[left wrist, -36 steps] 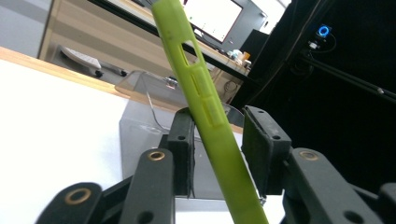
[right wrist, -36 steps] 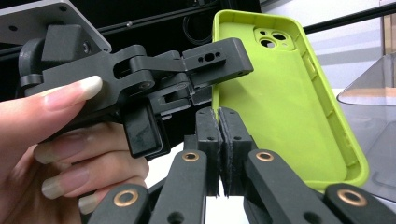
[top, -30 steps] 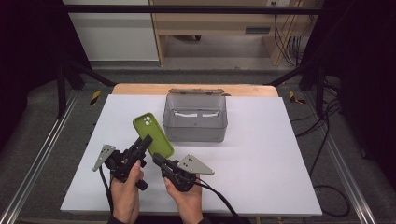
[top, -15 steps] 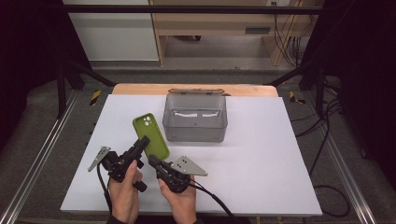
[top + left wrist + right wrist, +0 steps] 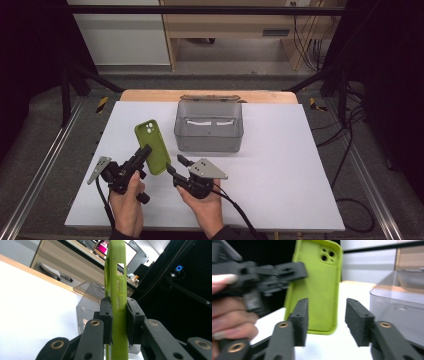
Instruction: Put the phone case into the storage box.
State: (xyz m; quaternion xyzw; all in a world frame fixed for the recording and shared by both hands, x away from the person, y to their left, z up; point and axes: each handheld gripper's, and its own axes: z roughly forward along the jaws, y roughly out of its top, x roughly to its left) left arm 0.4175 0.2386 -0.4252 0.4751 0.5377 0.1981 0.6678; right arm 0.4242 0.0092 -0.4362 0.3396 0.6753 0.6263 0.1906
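The left gripper [image 5: 141,155] clamps the lime-green rubbery phone case [image 5: 152,146], long axis upright, near the white desk's [image 5: 280,165] front-left corner. The right gripper [image 5: 325,315], jaws wide and empty, faces the case's lower end from just beside it.

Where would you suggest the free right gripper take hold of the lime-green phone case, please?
Probably its bare bottom edge, coming in from the right gripper's own side. The lime-green phone case stands clear of the white table, the left gripper is clamped across its thin side edges, and the open right jaws already face its back.
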